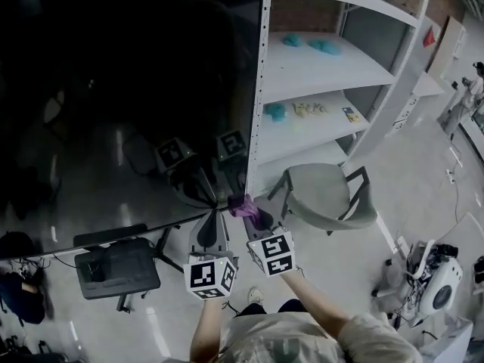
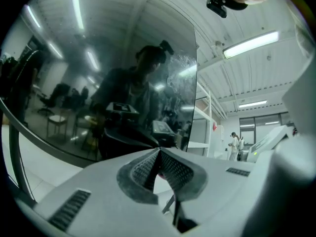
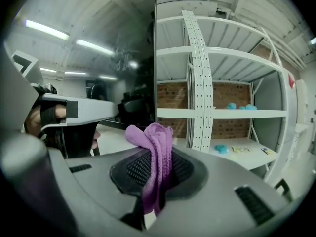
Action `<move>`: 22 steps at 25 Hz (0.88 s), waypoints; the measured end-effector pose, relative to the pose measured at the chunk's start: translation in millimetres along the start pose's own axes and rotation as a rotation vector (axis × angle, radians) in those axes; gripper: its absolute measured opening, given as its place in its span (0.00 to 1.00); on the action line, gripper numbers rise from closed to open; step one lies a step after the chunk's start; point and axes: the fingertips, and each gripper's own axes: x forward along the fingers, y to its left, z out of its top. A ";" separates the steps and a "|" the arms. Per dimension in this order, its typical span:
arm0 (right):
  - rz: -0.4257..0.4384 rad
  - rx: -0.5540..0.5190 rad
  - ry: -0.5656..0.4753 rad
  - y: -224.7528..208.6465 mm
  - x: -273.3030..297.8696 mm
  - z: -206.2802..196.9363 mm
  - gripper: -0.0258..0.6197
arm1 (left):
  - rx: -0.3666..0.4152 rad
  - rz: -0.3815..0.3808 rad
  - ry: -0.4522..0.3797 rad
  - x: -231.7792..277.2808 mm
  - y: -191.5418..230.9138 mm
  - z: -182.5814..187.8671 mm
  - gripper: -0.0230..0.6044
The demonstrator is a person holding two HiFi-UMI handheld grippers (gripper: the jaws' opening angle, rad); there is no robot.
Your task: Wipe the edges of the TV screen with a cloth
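The large dark TV screen (image 1: 113,97) fills the left of the head view and mirrors both grippers. A purple cloth (image 3: 154,152) is pinched in my right gripper (image 3: 157,147), which is shut on it. In the head view the purple cloth (image 1: 243,206) sits just below the screen's lower right corner. My left gripper (image 2: 158,154) is shut with nothing between its jaws, and its tip rests at the screen's bottom edge (image 1: 219,204), left of the cloth. The TV screen (image 2: 108,73) shows a person's reflection in the left gripper view.
A white metal shelf rack (image 1: 318,66) stands right beside the screen's right edge, holding small teal items (image 1: 324,47). A grey chair (image 1: 325,195) stands under it. A black stand base (image 1: 117,267) sits on the floor at lower left. White equipment (image 1: 435,278) is at lower right.
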 end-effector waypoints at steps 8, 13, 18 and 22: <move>0.032 0.025 -0.013 -0.3 -1.6 0.4 0.12 | 0.039 0.033 0.009 -5.2 -1.4 3.1 0.06; 0.080 0.024 -0.010 3.9 -2.5 -1.2 0.12 | 0.057 0.068 0.001 -9.7 -5.8 6.0 0.06; 0.137 -0.004 -0.015 0.6 -5.3 0.5 0.12 | 0.044 0.116 -0.007 -10.1 -18.3 4.4 0.06; 0.166 -0.006 -0.023 -3.6 -7.1 0.2 0.12 | 0.058 0.140 0.002 -12.0 -25.0 2.0 0.06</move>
